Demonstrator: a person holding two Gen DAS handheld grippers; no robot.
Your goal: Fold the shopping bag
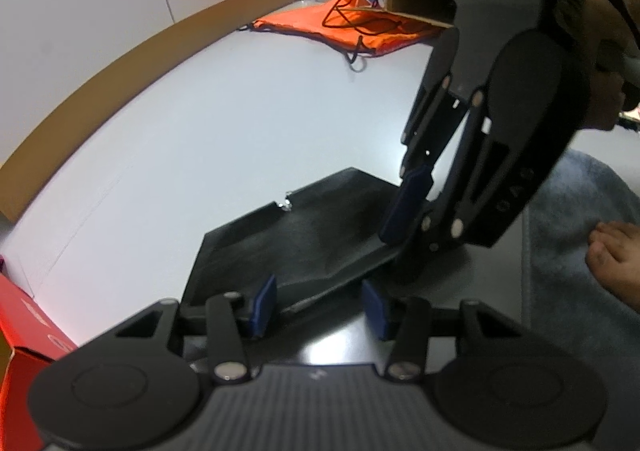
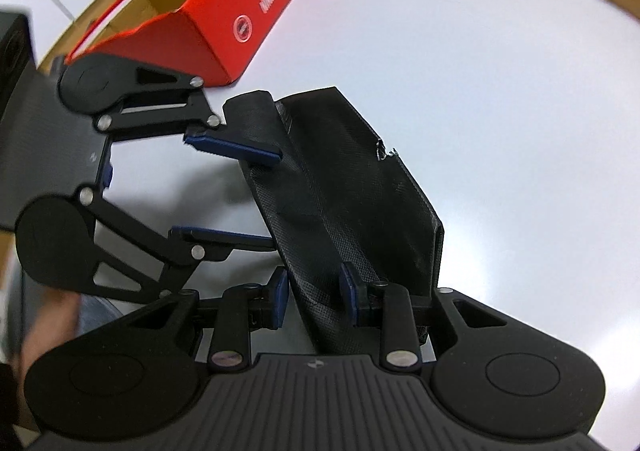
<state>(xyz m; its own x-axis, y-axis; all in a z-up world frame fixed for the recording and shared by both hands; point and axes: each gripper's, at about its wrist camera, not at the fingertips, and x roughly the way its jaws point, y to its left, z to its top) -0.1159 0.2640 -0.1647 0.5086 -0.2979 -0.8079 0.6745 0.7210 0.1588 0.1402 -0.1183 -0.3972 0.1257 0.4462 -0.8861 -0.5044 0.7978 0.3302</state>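
A black woven shopping bag (image 1: 296, 247) lies folded into a narrow strip on the white table (image 1: 200, 131); it also shows in the right wrist view (image 2: 352, 191). My left gripper (image 1: 318, 309) is open at the bag's near edge, its blue pads on either side of the edge. It also shows in the right wrist view (image 2: 276, 199), open by the bag's left edge. My right gripper (image 2: 314, 299) has its jaws partly open astride the bag's near end, pads (image 2: 280, 297) not pressing it. In the left wrist view the right gripper (image 1: 404, 227) stands on the bag's right end.
An orange drawstring bag (image 1: 348, 29) lies at the far side of the table. A red cardboard box (image 2: 208, 23) stands to the left. A grey towel (image 1: 580, 251) and a bare foot (image 1: 616, 255) are at the right. A brown table edge (image 1: 120, 63) curves behind.
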